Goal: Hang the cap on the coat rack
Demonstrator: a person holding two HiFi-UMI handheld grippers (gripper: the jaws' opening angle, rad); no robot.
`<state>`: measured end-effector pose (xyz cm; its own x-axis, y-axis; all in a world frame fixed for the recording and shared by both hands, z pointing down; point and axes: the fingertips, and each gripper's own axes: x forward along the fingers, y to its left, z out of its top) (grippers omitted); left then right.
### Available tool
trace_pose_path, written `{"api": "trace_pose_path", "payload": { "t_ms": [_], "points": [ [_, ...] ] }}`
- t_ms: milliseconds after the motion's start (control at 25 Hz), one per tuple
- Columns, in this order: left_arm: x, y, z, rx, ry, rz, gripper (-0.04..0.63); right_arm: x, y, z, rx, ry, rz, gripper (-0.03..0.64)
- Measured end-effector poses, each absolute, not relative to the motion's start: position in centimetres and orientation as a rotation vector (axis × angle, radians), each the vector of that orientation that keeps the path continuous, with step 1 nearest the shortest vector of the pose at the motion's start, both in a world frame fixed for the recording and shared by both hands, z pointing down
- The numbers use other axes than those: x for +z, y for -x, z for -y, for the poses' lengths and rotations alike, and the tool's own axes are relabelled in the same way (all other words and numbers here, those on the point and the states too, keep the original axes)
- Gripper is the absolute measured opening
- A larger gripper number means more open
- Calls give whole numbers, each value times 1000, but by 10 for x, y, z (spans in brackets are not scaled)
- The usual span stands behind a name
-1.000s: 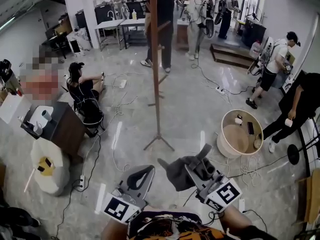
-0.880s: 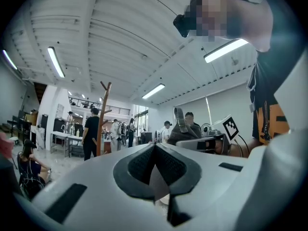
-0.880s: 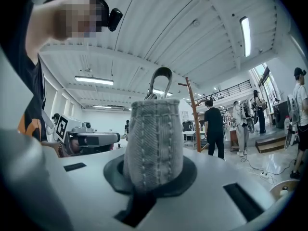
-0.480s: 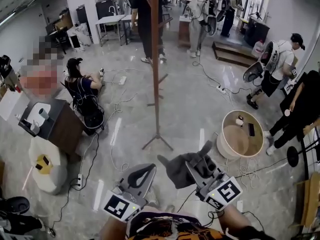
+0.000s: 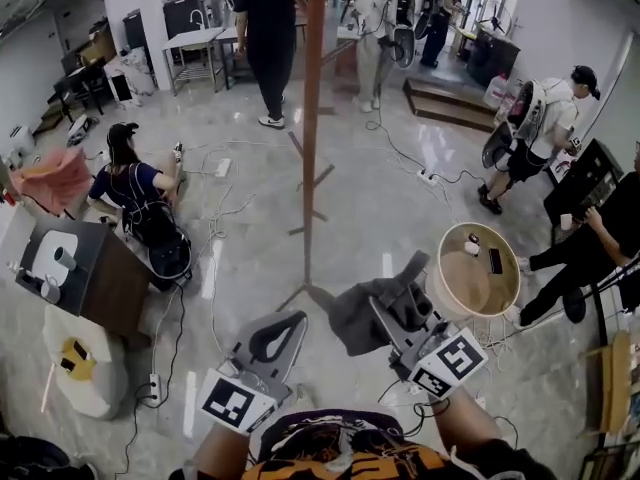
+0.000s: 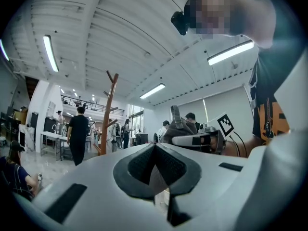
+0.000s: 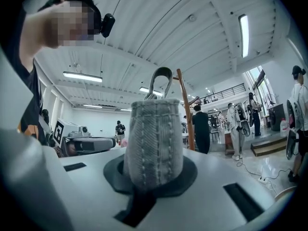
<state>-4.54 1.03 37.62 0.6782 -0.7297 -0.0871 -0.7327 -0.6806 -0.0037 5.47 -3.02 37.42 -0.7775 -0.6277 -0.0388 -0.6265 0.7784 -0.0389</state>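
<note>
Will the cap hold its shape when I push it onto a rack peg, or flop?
Probably floppy: the cap is stitched grey fabric, bunched and folded where the right gripper pinches it. Likely light, since that pinch alone carries it. Its strap loop stands up by itself, so that part seems stiffer.

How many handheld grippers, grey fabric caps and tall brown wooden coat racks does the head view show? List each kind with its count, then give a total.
handheld grippers, left gripper and right gripper: 2
grey fabric cap: 1
tall brown wooden coat rack: 1
Total: 4
</note>
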Motion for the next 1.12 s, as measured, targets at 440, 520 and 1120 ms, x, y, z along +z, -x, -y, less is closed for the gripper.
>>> {"api": "trace_pose_path", "payload": {
  "t_ms": [440,520,1120],
  "points": [
    [384,82,80,106,2880,-1234,21,363,-29,151,-23,1107,-2924,54],
    [386,86,97,102,2874,-1262,21,364,-26,180,-30,1119,-2937,54],
    [379,82,221,85,2757,-1452,21,382,10,350,-74,1041,-3101,54]
  ]
}}
